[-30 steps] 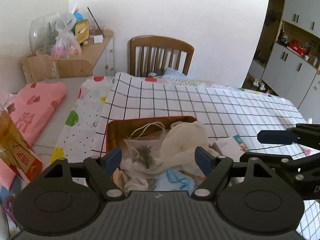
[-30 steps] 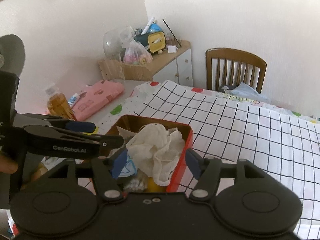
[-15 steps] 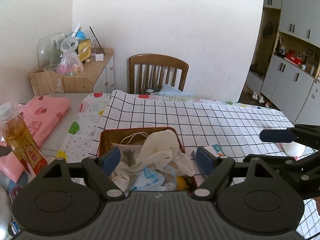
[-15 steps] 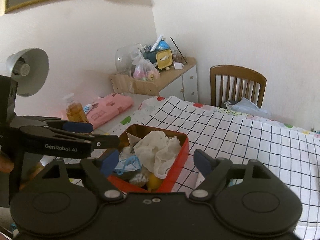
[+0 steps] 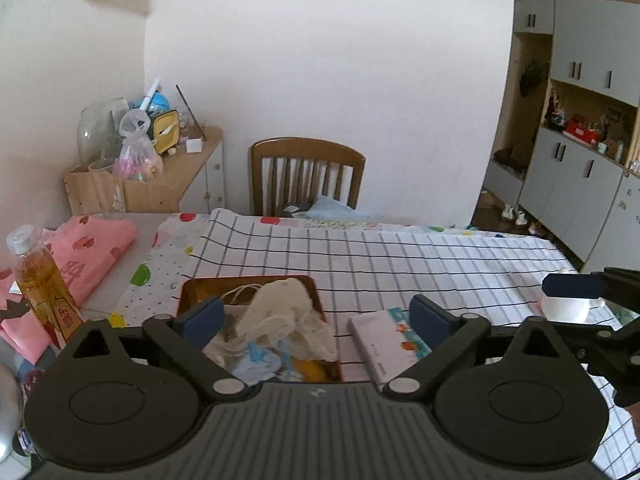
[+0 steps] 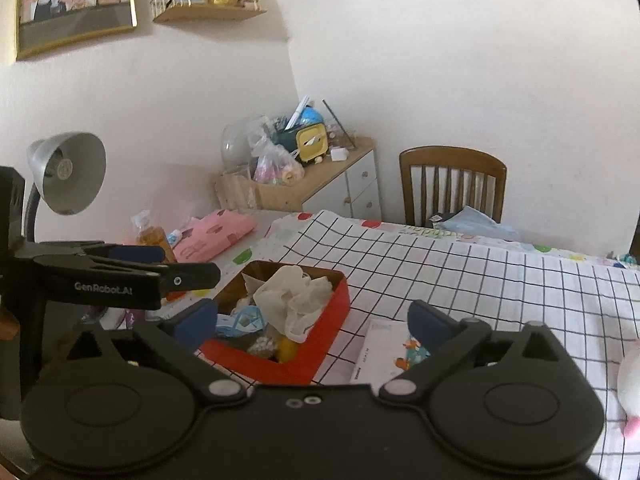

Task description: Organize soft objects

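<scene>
The left gripper (image 5: 316, 316) hangs above the near edge of the bench (image 5: 400, 264), which is covered in a white cloth with a black grid. Its jaws have just been opening and now stand spread wide, with nothing gripped between the blue pads. The right gripper (image 6: 314, 318) hangs beside it in the same state: jaws just opened to full spread, empty.

Below and ahead of both sits the red rectangular tin box (image 6: 324, 332). It is heaped with soft things: a crumpled cream gauze cloth (image 6: 296, 296) on top, a light blue face mask (image 6: 240, 320) under it at the near left, and something yellow at the near edge, too hidden to name. Just right of the box lies a flat white tissue packet with a small cartoon print (image 6: 384, 346).

At the far right edge of the right wrist view a white and pink plush toy (image 6: 630, 384) lies on the cloth, well apart from the box. A clear bottle of amber liquid (image 5: 40, 276) stands at the left, near a folded pink cloth (image 5: 92, 248).
</scene>
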`<state>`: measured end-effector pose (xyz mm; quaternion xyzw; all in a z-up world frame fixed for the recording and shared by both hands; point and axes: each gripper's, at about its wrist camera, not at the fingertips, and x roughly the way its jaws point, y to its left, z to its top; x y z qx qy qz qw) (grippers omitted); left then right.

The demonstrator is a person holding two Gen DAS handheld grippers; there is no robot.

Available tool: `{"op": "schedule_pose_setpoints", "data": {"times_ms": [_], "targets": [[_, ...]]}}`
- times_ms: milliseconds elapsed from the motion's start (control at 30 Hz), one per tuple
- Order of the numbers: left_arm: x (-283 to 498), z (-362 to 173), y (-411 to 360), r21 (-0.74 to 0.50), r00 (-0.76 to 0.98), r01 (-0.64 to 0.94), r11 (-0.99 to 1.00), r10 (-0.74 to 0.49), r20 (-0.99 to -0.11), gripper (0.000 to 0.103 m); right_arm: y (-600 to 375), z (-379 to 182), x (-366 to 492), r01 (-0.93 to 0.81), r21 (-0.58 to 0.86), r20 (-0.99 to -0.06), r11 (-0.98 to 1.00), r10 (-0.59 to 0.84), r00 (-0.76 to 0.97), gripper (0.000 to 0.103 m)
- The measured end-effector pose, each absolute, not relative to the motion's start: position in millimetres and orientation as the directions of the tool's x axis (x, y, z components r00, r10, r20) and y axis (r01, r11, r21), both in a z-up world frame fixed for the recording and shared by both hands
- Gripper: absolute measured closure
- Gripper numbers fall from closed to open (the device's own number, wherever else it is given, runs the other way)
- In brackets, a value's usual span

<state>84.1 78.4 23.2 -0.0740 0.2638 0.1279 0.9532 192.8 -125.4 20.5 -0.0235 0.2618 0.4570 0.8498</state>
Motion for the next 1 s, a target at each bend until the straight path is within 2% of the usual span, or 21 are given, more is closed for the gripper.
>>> {"op": "schedule_pose_setpoints", "data": {"times_ms": [533,700,1000], "targets": [[59.6,25.2,38.6,-0.101,0.865,-0.217,0.971,0.143,-0.481,0.001,-160.4,19.8,183.2,-0.753,0.186,-0.442,0.632,0.738,0.51,0.0],[56.5,22.4,40.1,-0.144,0.87,-0.206,0.968,0.114,-0.48,0.001,-158.5,20.3,179.6,-0.757,0.177,-0.436,0.629,0.74,0.513,0.0],[53.7,18.0,39.1,-0.128,0.87,-0.214,0.968,0.129,-0.476,0.001,-159.3,17.7,176.7,-0.751,0.186,-0.436,0.634,0.738,0.515,0.0]]}}
